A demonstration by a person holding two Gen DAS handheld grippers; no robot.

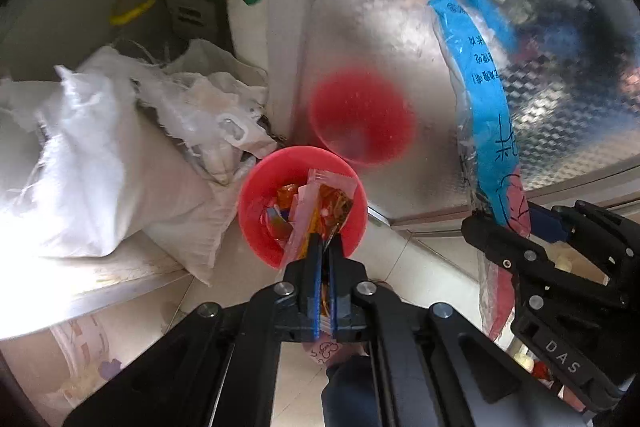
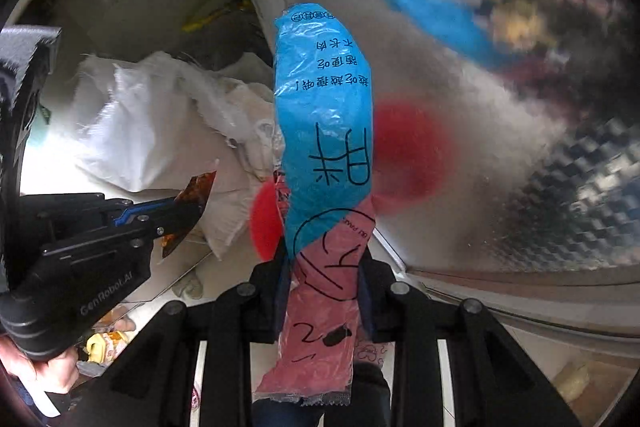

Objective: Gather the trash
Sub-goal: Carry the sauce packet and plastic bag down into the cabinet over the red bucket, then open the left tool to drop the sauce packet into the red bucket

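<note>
**Two wrappers held, bin part-filled**

Some trash already lies in the red bin (image 1: 302, 205) on the floor. The left gripper (image 1: 325, 247) hangs right over its rim, fingers closed on an orange wrapper (image 2: 192, 201). The right gripper (image 2: 325, 291) grips a blue-and-pink packet (image 2: 324, 131) near the bin. Both pieces are still to drop; a few scraps seem to remain on the floor.

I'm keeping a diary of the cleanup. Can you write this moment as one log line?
left tool: shut on orange wrapper | right tool: shut on blue-and-pink snack bag | red bin: below, holding wrappers
</note>
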